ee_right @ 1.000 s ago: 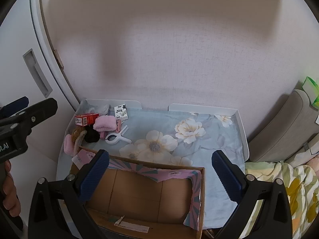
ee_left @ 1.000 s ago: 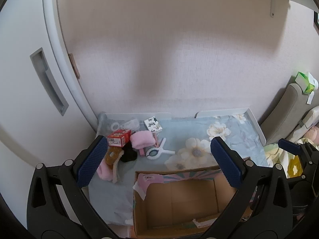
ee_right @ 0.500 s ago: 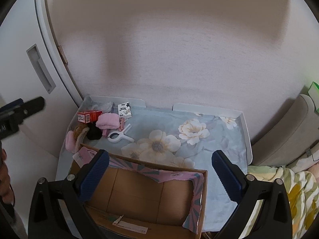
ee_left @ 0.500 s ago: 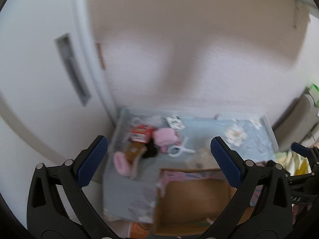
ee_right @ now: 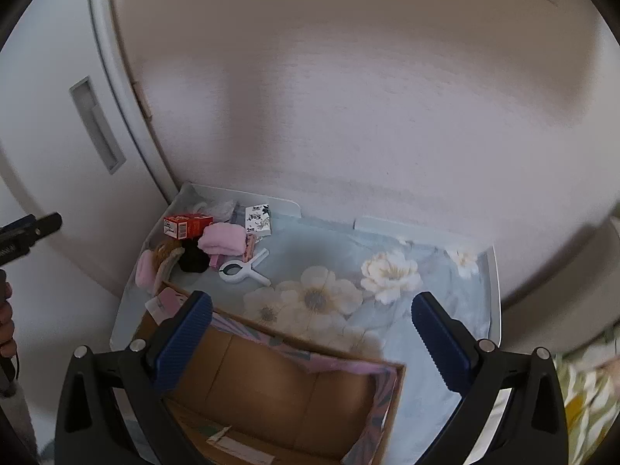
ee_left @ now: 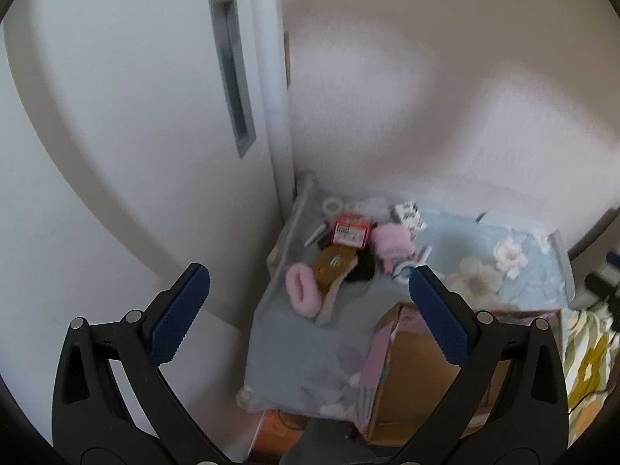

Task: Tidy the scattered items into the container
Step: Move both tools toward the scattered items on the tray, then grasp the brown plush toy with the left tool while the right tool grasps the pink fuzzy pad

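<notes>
An open cardboard box (ee_right: 279, 387) sits on the near side of a small table with a floral cloth (ee_right: 348, 271); it also shows in the left wrist view (ee_left: 418, 379). Scattered items lie in the table's far left corner: a red box (ee_right: 188, 225), a pink cloth (ee_right: 223, 241), a white clip (ee_right: 240, 271), a patterned white box (ee_right: 258, 219), a black item (ee_right: 193, 259), a brown brush (ee_left: 333, 267) and a pink fluffy item (ee_left: 300, 290). My left gripper (ee_left: 306, 310) is open and empty, high above the table's left edge. My right gripper (ee_right: 312, 339) is open and empty above the box.
A white cabinet door (ee_left: 135, 116) with a recessed handle stands left of the table. A pale wall (ee_right: 348, 97) runs behind it. A flowered blanket (ee_right: 585, 395) lies at the right. The left gripper shows at the left edge of the right wrist view (ee_right: 23, 232).
My left gripper has swung left, so the cabinet door fills more of its view and the items sit nearer centre. My right gripper has shifted slightly closer to the table.
</notes>
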{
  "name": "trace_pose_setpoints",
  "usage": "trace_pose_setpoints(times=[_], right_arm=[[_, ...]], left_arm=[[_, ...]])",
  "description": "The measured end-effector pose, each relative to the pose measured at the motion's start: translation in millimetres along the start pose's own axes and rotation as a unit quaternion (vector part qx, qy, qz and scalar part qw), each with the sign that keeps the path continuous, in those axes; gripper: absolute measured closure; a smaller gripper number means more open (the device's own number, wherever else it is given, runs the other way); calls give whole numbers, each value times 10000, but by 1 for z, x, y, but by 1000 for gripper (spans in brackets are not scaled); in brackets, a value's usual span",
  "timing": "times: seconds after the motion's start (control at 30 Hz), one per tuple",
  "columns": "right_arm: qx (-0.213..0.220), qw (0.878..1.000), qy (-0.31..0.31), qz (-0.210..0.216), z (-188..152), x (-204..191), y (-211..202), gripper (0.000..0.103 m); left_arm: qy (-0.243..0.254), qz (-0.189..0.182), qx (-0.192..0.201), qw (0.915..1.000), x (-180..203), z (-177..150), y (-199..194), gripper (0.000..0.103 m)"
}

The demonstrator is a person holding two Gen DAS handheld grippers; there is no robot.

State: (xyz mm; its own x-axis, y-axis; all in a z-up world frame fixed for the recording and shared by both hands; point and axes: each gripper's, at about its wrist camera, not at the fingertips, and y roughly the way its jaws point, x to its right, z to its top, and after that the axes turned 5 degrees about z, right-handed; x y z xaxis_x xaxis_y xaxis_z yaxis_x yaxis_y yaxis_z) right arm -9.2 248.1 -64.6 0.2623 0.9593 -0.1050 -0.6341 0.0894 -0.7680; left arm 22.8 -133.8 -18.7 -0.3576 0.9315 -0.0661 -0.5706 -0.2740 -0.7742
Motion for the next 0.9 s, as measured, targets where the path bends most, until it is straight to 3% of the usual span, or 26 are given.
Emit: trace_pose_setpoints(times=[0.27, 0.5, 0.7, 0.9], right_arm=[[-216, 9934, -1053, 408, 22, -14, 25, 0], [-560, 9778, -1668, 1136, 52, -23, 73, 0], [-872, 9530, -2414, 1609, 68, -47, 126, 0], [-1170, 9148, -3337, 1952, 66, -74, 184, 0]], left_arm=[[216, -261, -225, 9992, 1, -15, 32, 0], [728, -753, -475, 9934, 18, -21, 93, 0], [1151, -1049, -670, 9855, 33, -20, 153, 2], [1440, -1214, -720, 9795, 45, -19, 191, 2]])
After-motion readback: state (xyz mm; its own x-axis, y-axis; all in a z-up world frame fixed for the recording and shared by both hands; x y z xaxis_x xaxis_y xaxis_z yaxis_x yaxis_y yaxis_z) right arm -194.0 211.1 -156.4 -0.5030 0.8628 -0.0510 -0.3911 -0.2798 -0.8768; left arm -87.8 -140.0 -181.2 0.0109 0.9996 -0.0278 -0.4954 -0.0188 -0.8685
